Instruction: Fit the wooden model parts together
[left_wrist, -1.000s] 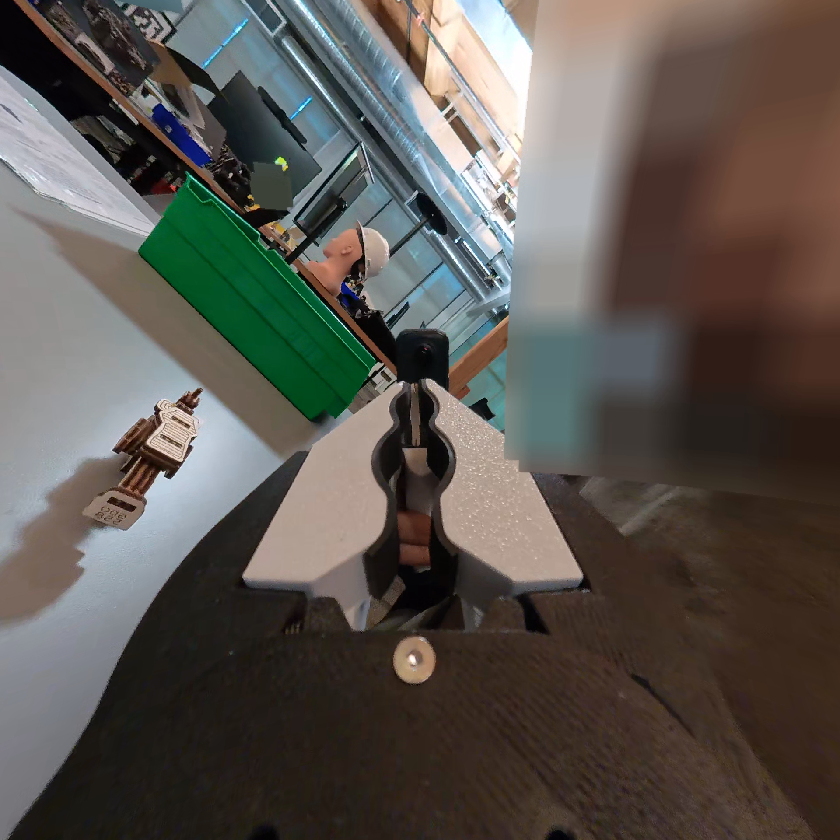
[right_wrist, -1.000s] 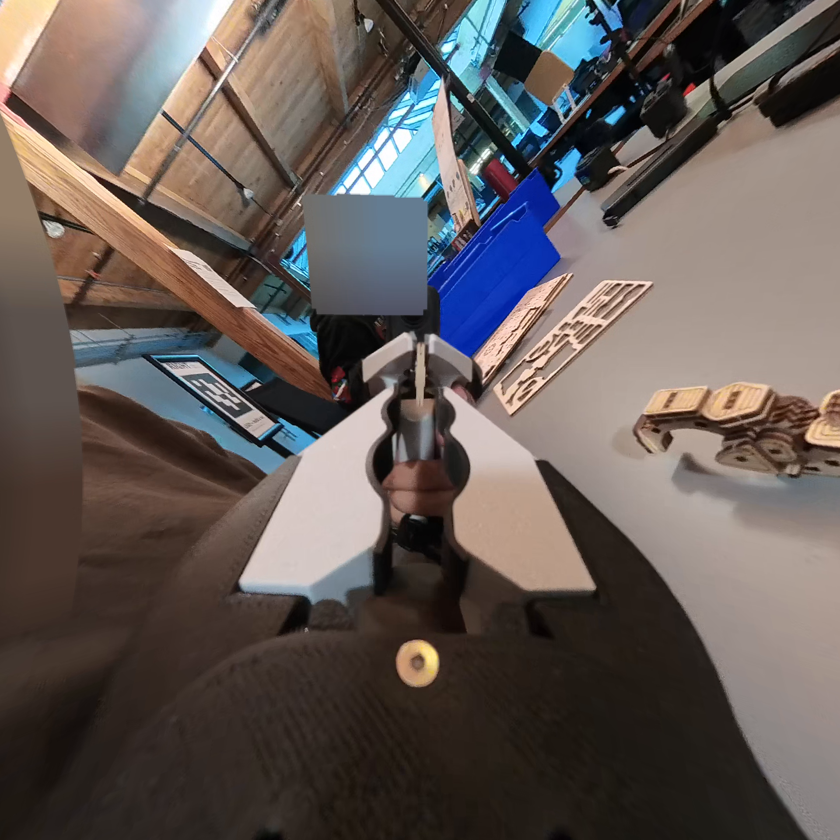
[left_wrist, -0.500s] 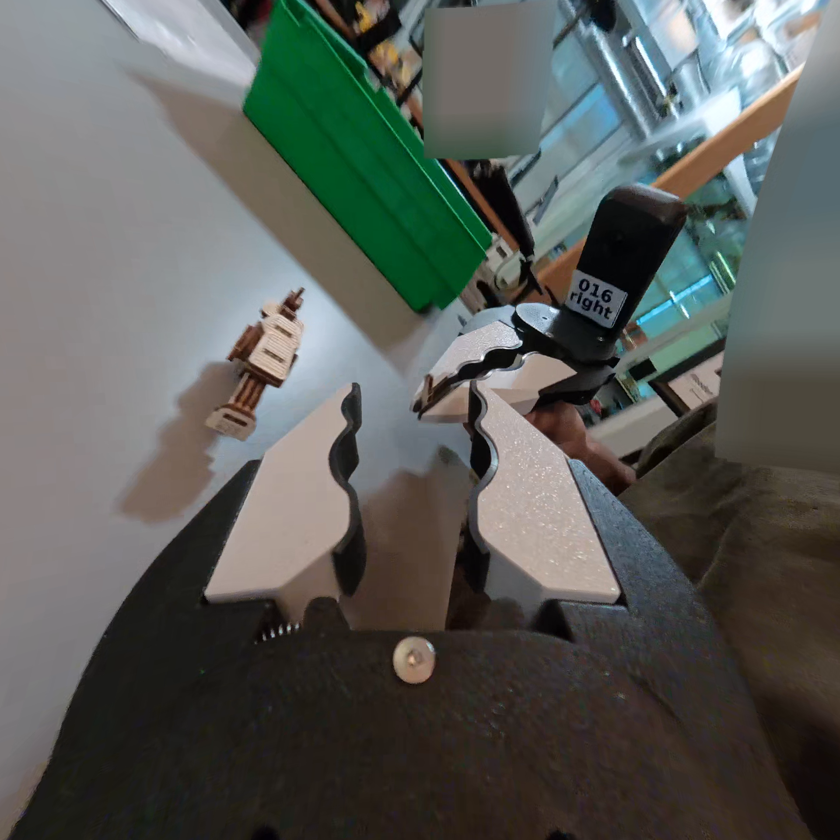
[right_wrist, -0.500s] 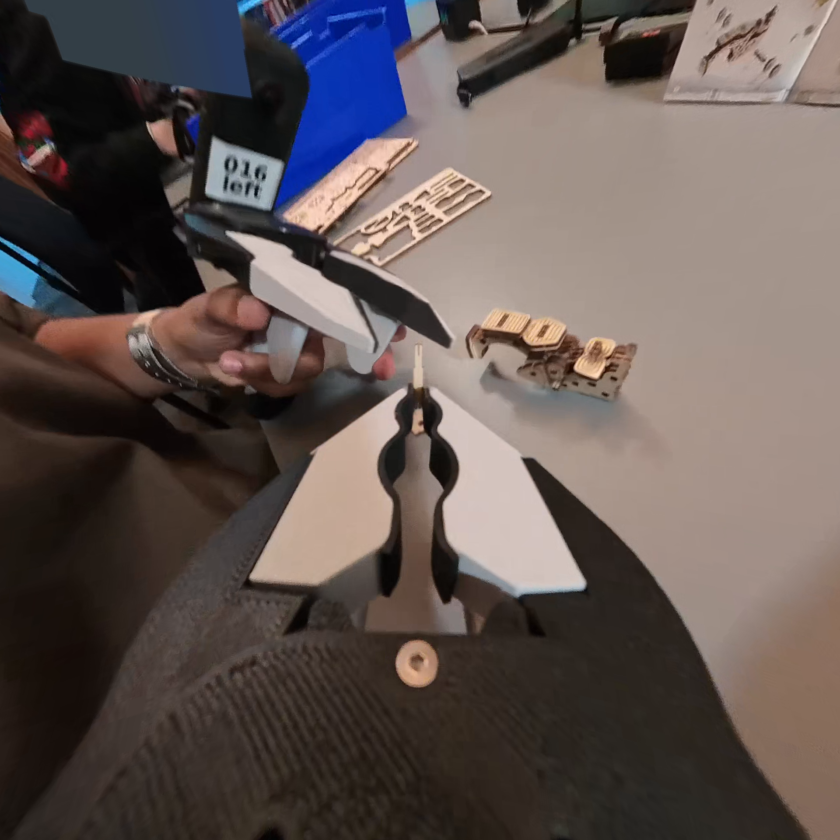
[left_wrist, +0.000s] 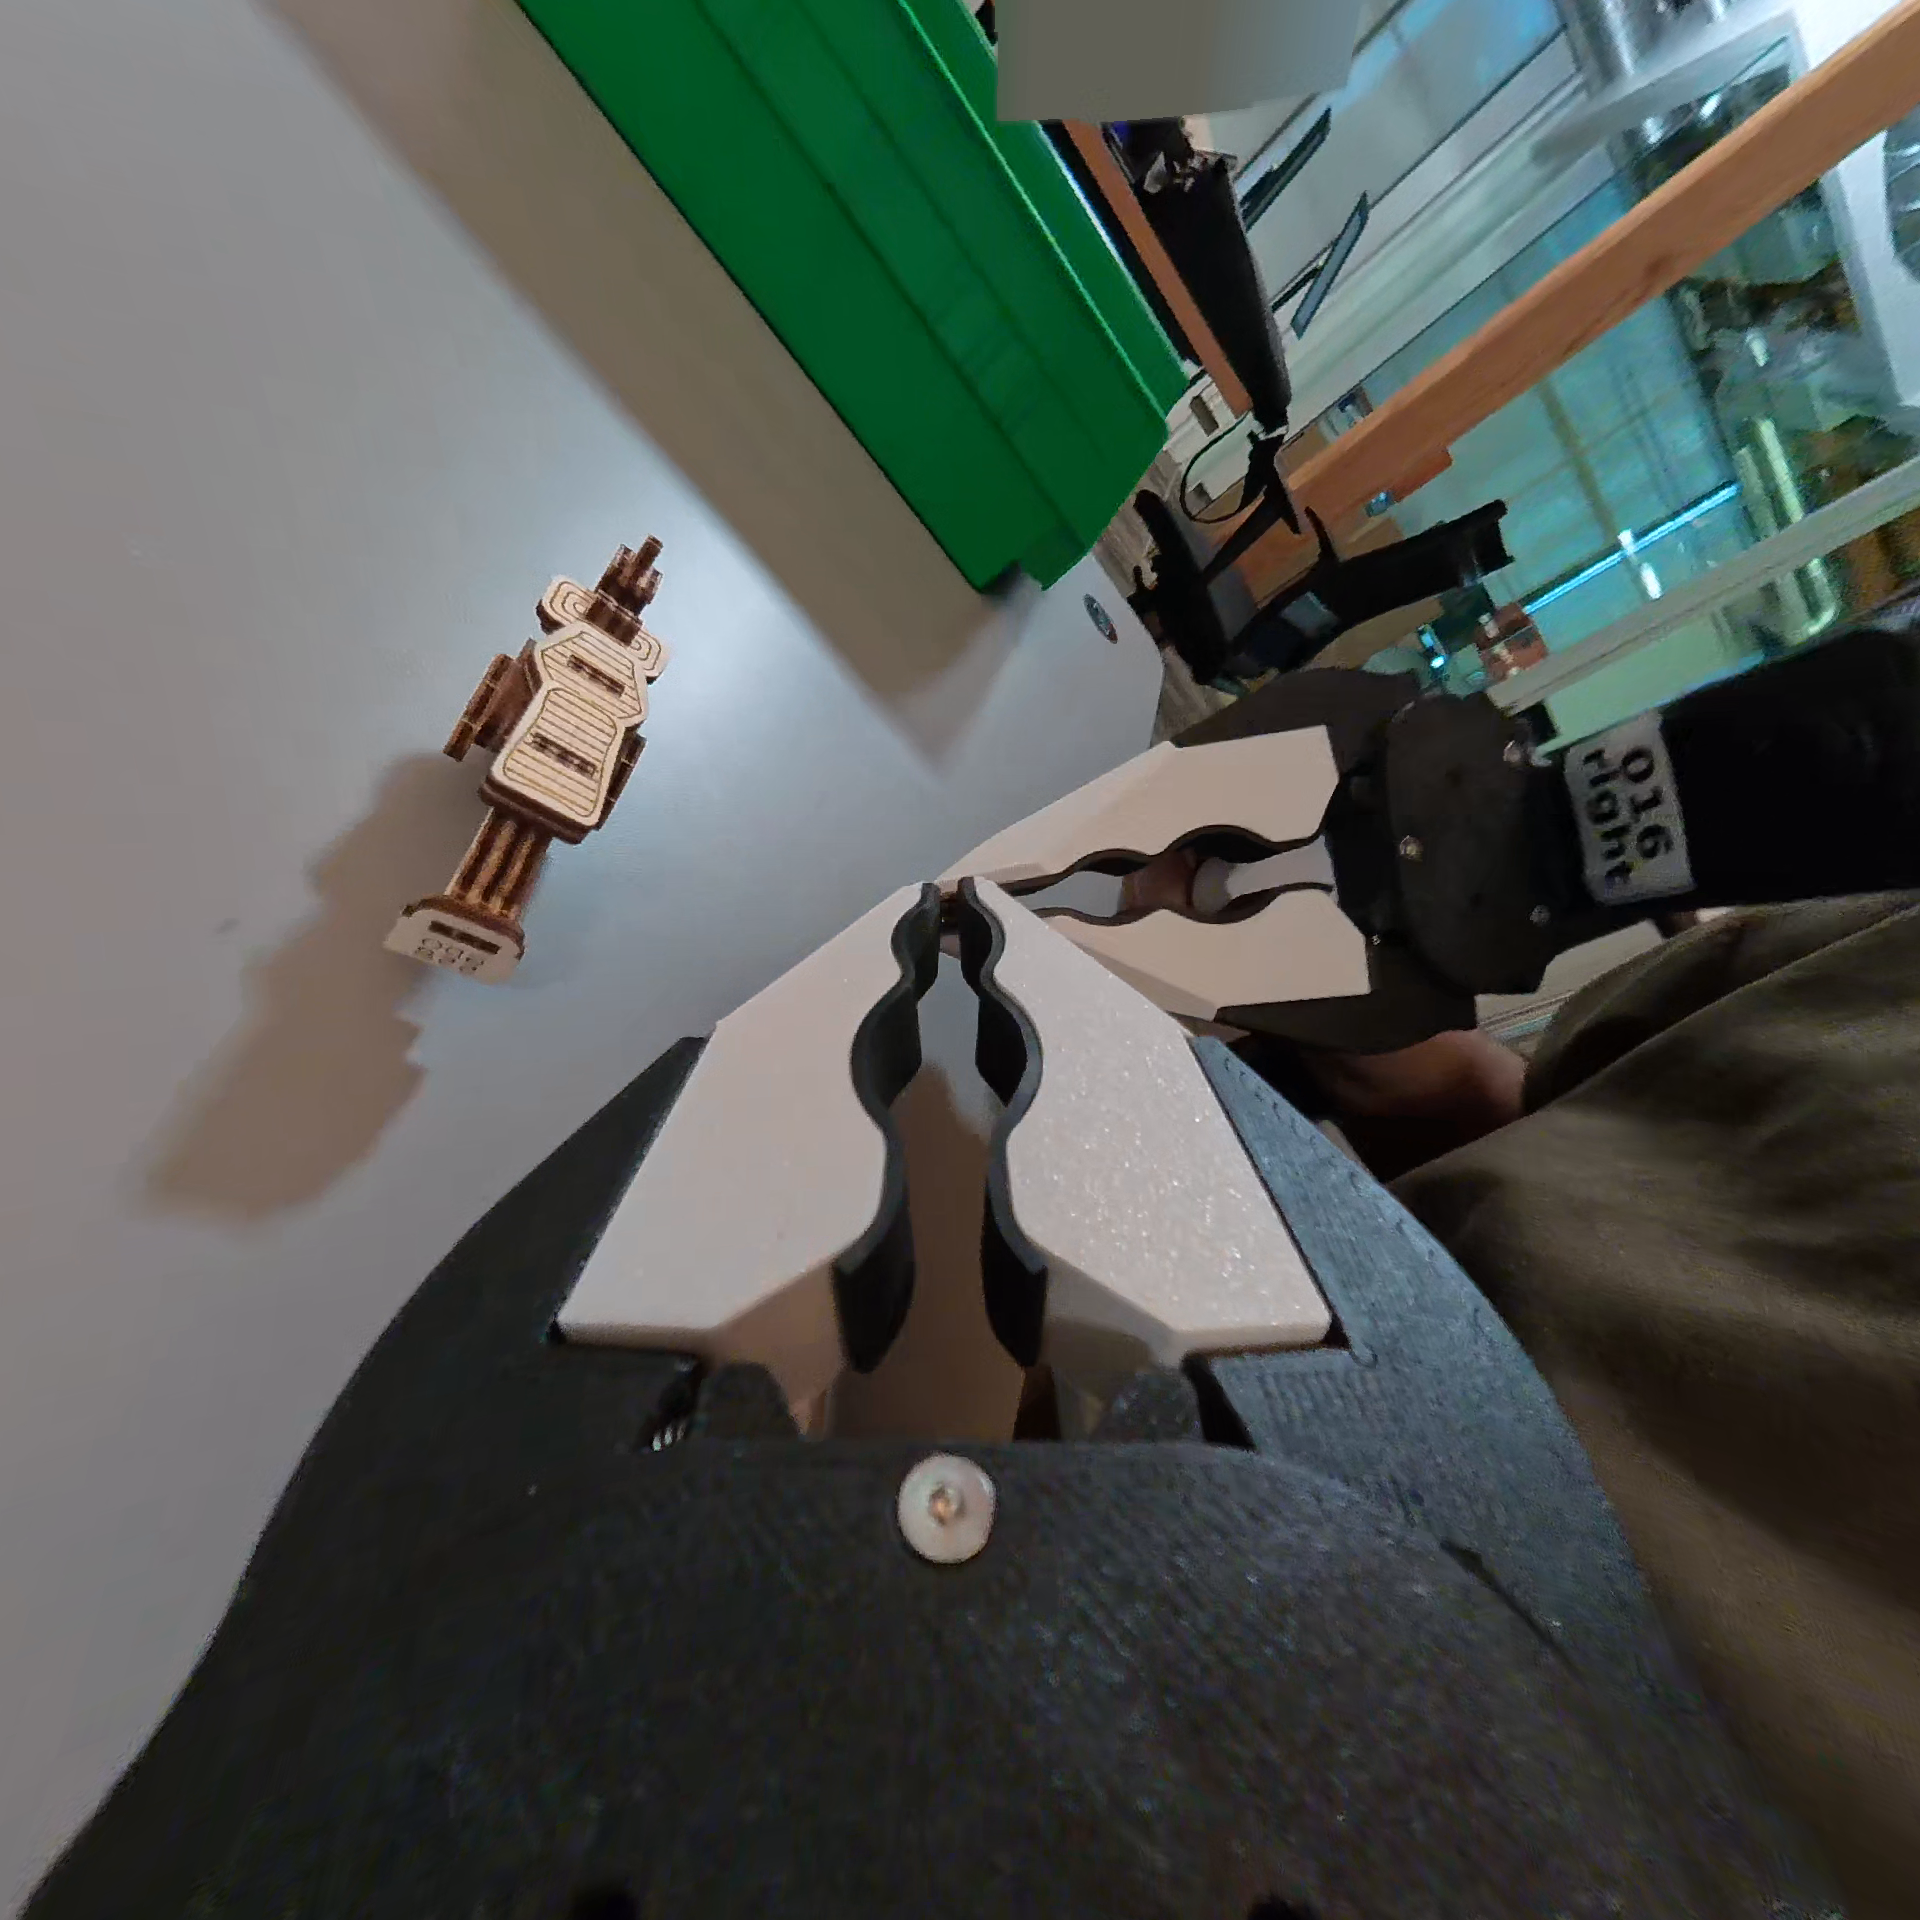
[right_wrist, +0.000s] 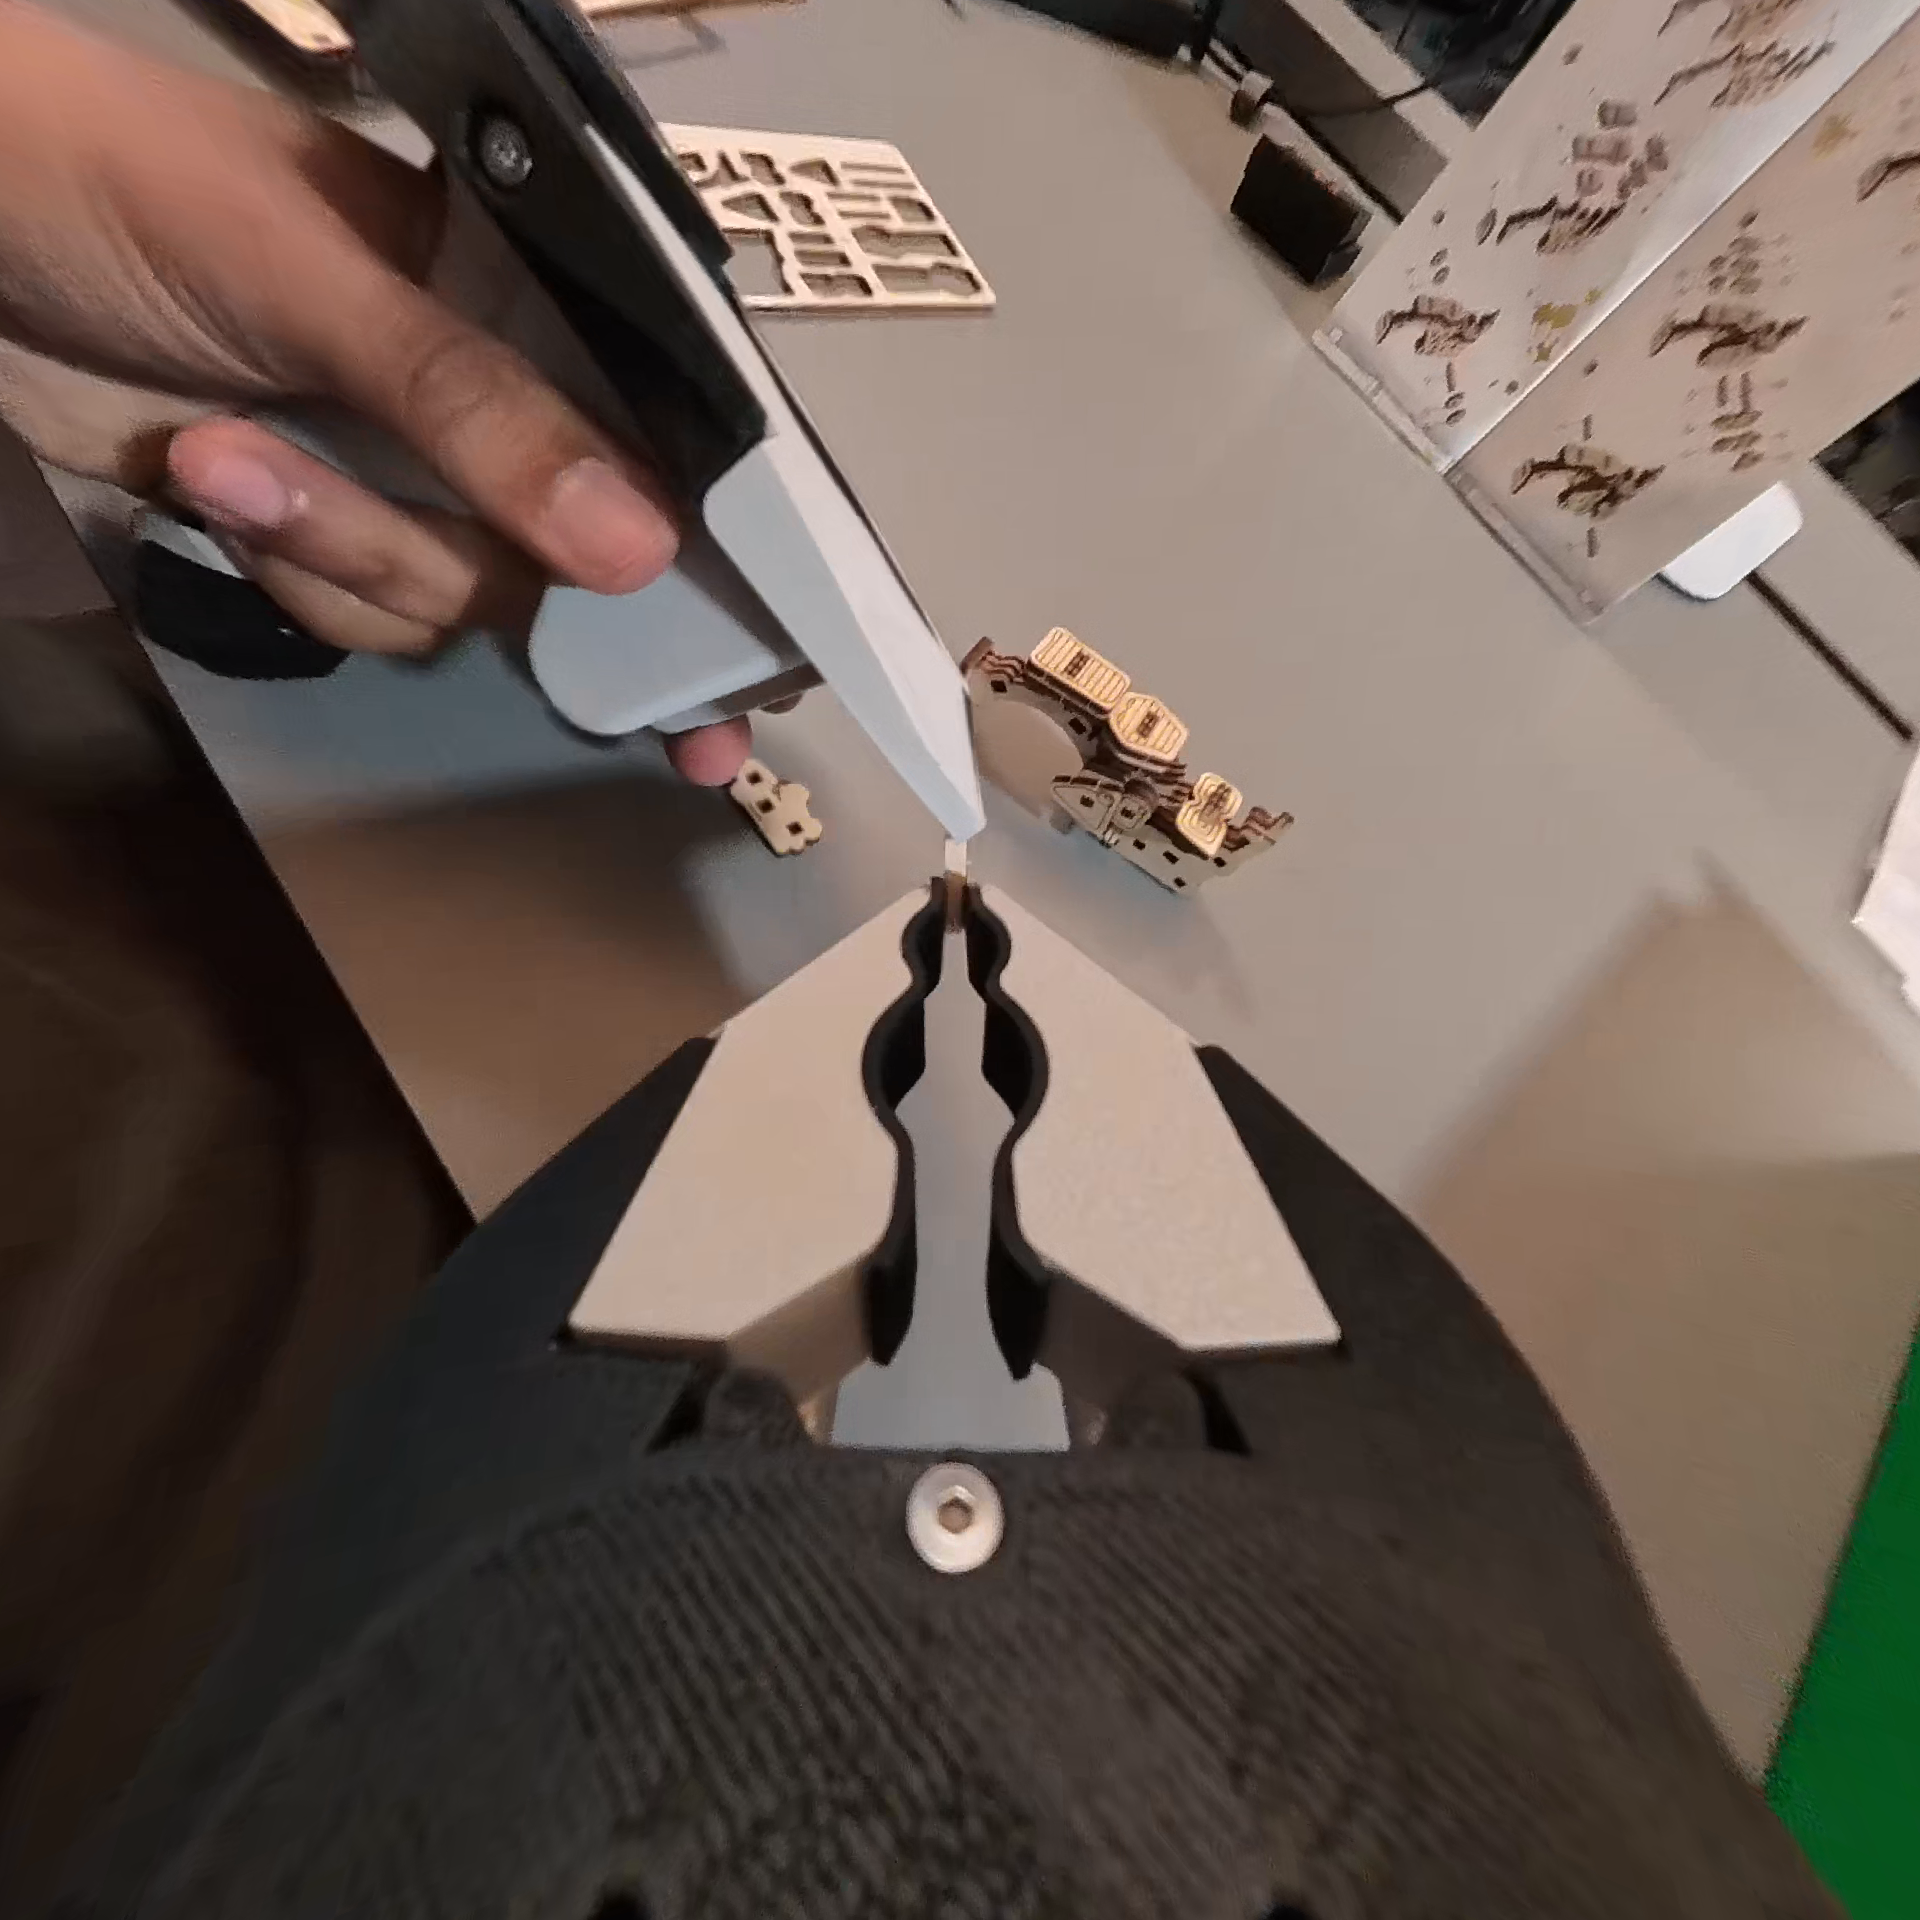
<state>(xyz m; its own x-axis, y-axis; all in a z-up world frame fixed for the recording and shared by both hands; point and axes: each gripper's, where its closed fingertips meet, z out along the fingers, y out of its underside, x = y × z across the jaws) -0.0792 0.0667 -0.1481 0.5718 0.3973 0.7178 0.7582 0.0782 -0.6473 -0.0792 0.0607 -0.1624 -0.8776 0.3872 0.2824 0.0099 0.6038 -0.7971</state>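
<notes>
A thin, pale wooden piece (right_wrist: 953, 860) stands out of the tips of my right gripper (right_wrist: 954, 891), which is shut on it just above the grey table (right_wrist: 1351, 623). My left gripper (left_wrist: 943, 896) comes in from the upper left in the right wrist view (right_wrist: 961, 821). Its jaws are closed on the piece's other end, tip to tip with the right gripper (left_wrist: 1195, 862). A part-built wooden model (right_wrist: 1132, 758) lies on the table just beyond the tips; it also shows in the left wrist view (left_wrist: 561, 758). A small flat wooden part (right_wrist: 774, 810) lies to the left of the model.
A sheet of cut-out wooden parts (right_wrist: 831, 229) lies at the back left. A white box printed with pictures (right_wrist: 1621, 291) stands at the back right. A green bin (left_wrist: 935, 260) sits on the table's far side. A hand (right_wrist: 364, 416) holds the left gripper. The grippers are tip to tip, or close to it.
Half a second ago the left gripper was open and apart from the right one. It has now closed on the piece that the right gripper holds. Both grippers have tilted down toward the table.
</notes>
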